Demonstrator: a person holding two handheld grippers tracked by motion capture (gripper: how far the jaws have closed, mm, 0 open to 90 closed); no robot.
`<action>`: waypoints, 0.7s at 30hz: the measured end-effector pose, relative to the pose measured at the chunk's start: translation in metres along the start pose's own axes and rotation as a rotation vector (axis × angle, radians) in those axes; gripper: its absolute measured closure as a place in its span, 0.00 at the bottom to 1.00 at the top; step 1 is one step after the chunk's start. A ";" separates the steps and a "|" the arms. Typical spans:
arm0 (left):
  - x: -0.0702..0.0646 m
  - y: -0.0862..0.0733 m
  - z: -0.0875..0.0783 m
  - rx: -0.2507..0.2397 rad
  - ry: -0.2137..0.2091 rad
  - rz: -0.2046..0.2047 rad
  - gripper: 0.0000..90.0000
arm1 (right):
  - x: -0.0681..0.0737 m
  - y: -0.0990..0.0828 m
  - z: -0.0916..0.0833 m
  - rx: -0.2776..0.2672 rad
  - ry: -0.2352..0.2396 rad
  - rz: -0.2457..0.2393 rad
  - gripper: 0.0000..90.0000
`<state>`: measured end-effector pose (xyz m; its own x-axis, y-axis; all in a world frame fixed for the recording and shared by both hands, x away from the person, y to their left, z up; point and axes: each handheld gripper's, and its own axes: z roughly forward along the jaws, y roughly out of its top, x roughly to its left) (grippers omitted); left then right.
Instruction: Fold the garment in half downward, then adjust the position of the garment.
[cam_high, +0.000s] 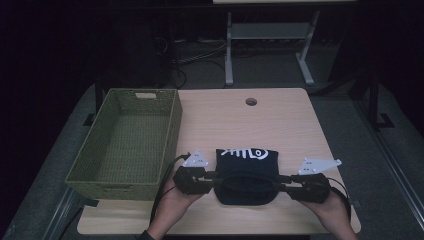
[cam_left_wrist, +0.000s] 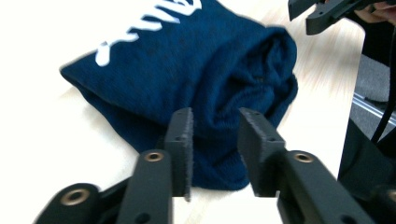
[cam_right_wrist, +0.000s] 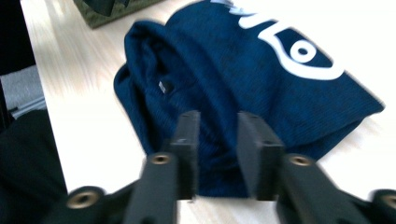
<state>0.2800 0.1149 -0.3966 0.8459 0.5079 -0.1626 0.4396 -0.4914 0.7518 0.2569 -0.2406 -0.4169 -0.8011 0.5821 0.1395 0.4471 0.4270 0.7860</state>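
Observation:
A folded dark blue garment (cam_high: 246, 175) with white lettering lies on the wooden table (cam_high: 295, 125) near its front edge. My left gripper (cam_high: 216, 179) is at the garment's left end and my right gripper (cam_high: 280, 184) at its right end, each pointing inward. In the left gripper view the jaws (cam_left_wrist: 215, 140) stand a little apart astride the rolled edge of the garment (cam_left_wrist: 196, 79), not pinching it. The right gripper (cam_right_wrist: 215, 140) likewise has a gap between its pads, with the garment (cam_right_wrist: 243, 79) edge lying in it.
A green woven basket (cam_high: 172, 135) stands empty on the table's left side, close to the left gripper. A round cable hole (cam_high: 251, 101) sits at the table's far middle. Beyond the table are desk legs and cables on a dark floor.

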 end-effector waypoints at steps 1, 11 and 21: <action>0.003 0.003 -0.001 -0.009 0.004 0.001 0.79 | -0.001 0.001 0.000 -0.003 -0.002 -0.001 0.82; 0.027 0.025 0.014 -0.032 0.044 -0.019 0.88 | -0.017 0.012 0.016 0.001 -0.014 0.000 1.00; 0.060 0.046 0.044 -0.034 0.073 -0.043 0.95 | -0.023 0.009 0.031 0.029 0.007 0.003 1.00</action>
<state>0.3646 0.0916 -0.3995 0.8013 0.5793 -0.1491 0.4638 -0.4443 0.7665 0.2912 -0.2284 -0.4321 -0.8025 0.5785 0.1460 0.4605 0.4451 0.7680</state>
